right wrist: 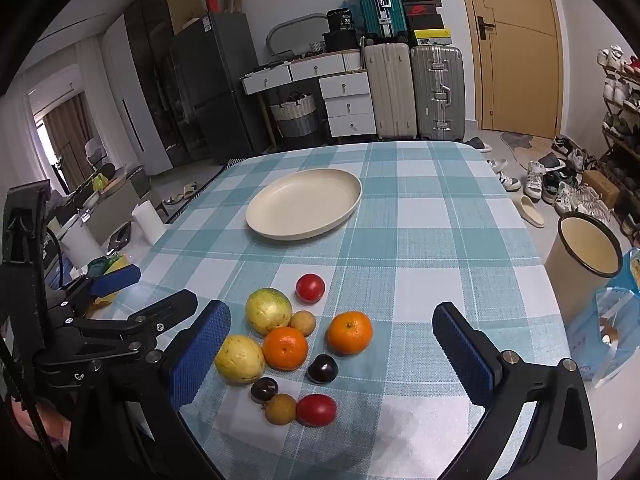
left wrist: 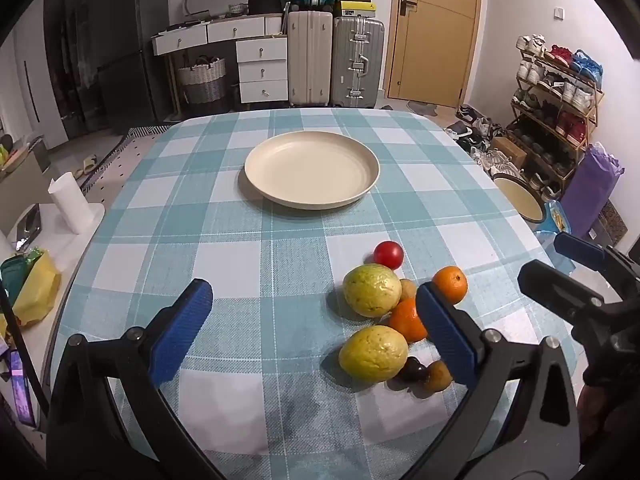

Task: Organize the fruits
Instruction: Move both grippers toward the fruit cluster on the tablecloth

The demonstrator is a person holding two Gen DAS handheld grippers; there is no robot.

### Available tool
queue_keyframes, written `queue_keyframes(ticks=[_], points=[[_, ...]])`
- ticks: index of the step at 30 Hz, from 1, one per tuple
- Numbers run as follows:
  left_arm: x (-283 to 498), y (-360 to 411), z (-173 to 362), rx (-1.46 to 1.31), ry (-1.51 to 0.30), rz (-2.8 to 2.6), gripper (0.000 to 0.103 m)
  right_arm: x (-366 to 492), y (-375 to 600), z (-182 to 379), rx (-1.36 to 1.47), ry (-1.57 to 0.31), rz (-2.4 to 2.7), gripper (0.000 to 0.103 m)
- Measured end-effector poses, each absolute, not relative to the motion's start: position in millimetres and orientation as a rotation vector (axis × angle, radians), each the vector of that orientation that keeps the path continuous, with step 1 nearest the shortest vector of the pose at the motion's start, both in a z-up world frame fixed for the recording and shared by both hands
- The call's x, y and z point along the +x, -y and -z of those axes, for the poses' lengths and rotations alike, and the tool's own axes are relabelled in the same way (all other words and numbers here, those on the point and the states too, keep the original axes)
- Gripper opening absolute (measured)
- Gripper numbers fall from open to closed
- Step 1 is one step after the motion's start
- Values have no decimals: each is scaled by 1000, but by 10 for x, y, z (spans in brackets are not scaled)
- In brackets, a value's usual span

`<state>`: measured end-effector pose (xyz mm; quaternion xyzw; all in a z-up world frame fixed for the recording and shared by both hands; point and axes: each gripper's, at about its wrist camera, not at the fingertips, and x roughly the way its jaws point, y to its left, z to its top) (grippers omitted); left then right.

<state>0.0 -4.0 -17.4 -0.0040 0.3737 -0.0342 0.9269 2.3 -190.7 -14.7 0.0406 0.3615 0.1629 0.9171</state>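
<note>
A table under a blue-and-white checked cloth [right wrist: 440,216] carries a cream plate [right wrist: 304,206] toward its far side, bare of fruit. The fruit lies in a loose cluster on the near part of the table, well apart from the plate.

In the right wrist view the cluster shows almost whole: two yellow-green round fruits [right wrist: 268,310] [right wrist: 240,359], two oranges [right wrist: 285,348] [right wrist: 350,333], two red fruits [right wrist: 310,288] [right wrist: 316,410], two dark plums [right wrist: 322,369] [right wrist: 264,389] and two small brown fruits [right wrist: 303,322] [right wrist: 281,409]. What kind the small brown ones are is hard to make out.

The right gripper [right wrist: 344,352] hangs above the cluster with its jaws spread as wide as they go, gripping nothing; its left blue pad covers part of the nearer yellow-green fruit. The fruit sits between the fingers in the picture, but contact cannot be told.

The left gripper [left wrist: 316,328] also stands fully open and empty, over bare cloth to the left of the cluster. In its view the right blue finger [left wrist: 444,332] hides part of the nearer orange and of the fruit behind it, so only some of the pieces show there; the near red fruit is not seen at all. The other gripper's black frame is cut off at the right edge.

Beyond the table, suitcases [right wrist: 416,92] and a door [right wrist: 516,44] stand against the wall; a shoe rack [left wrist: 556,96] is cut by the fisheye rim.
</note>
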Motion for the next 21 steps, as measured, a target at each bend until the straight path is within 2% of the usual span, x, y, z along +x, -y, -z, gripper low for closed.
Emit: queue_keyframes(ticks=[21], points=[[64, 35, 331, -14, -824, 63, 102, 23, 1907, 161, 86, -734, -334, 103]])
